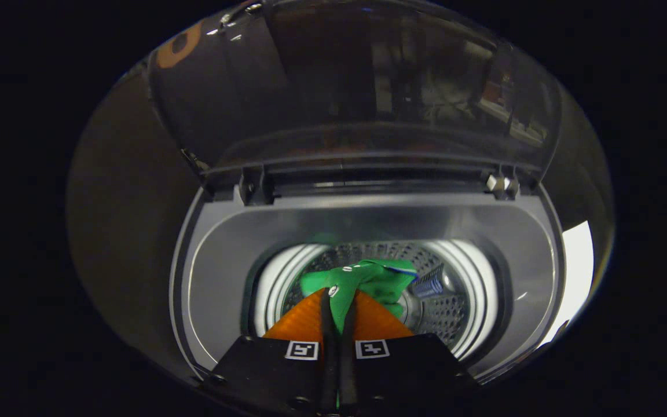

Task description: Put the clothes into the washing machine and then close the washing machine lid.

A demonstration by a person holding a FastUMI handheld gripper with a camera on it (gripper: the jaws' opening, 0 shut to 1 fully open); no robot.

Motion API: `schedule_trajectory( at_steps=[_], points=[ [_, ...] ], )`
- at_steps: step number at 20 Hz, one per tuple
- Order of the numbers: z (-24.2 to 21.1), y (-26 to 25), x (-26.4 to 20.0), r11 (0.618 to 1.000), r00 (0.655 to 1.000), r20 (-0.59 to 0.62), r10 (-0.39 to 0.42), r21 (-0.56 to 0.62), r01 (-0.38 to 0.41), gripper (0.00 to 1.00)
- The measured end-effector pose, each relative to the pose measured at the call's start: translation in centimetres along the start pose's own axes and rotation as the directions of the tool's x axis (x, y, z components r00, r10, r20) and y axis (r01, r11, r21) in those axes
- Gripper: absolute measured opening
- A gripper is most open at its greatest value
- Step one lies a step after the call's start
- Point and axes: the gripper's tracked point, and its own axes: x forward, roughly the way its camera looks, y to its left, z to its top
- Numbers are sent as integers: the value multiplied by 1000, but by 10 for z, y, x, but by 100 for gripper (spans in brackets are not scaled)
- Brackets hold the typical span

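A green garment (374, 281) hangs bunched over the mouth of the washing machine's perforated steel drum (443, 307). My gripper (338, 298) is shut on a fold of this green cloth, which is pinched between both fingers and spills out just ahead of them. The grey top deck of the machine (223, 260) rings the drum opening. The transparent dark lid (356, 92) stands raised upright beyond the drum, hinged at the back of the deck.
Lid hinges sit at the back left (249, 188) and back right (501, 184) of the deck. A white surface (576, 272) shows to the right of the machine. Dark booth wall surrounds the raised lid.
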Motion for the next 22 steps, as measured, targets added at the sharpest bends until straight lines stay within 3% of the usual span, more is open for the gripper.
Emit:
schedule_trajectory(
  at_steps=[11, 14, 15, 20, 22],
  points=[
    [-15, 7, 2, 992, 1000, 7, -13, 123, 12, 12],
    [-5, 1, 2, 994, 999, 25, -25, 104, 23, 35],
    [-2, 0, 2, 996, 999, 31, -26, 89, 23, 33],
    [6, 4, -5, 999, 998, 57, -23, 30, 21, 100],
    [11, 10, -17, 1000, 995, 94, -18, 16, 16, 100]
  ],
)
